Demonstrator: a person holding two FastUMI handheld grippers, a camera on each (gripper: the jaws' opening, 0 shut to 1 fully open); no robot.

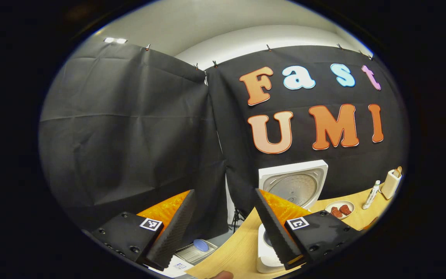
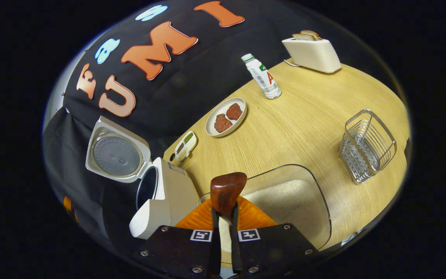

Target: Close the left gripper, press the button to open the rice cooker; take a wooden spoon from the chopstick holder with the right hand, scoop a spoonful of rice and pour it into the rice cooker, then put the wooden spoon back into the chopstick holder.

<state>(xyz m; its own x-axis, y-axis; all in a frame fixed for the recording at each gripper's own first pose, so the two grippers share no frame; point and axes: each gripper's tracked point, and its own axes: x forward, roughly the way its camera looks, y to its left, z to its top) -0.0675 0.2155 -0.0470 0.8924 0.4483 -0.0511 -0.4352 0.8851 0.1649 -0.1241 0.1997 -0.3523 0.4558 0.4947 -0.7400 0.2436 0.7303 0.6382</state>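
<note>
Wooden spoon sits clenched between the right gripper fingers, its brown end jutting up over a clear container of rice on the bench, apparently poised to scoop or carry grain. Rice cooker stands just left of the container w/ lid swung up, so the button step looks done; pot mouth open & near enough for a short pour. Whether the bowl end holds rice: can't tell, hidden behind the fingers. Left gripper hangs off the bench edge, fingers spread apart & grasping nothing, likely parked clear of the pour path. Wire chopstick holder waits at right, well apart, for the spoon's return. Plate, bottle & toaster line the far side.
</note>
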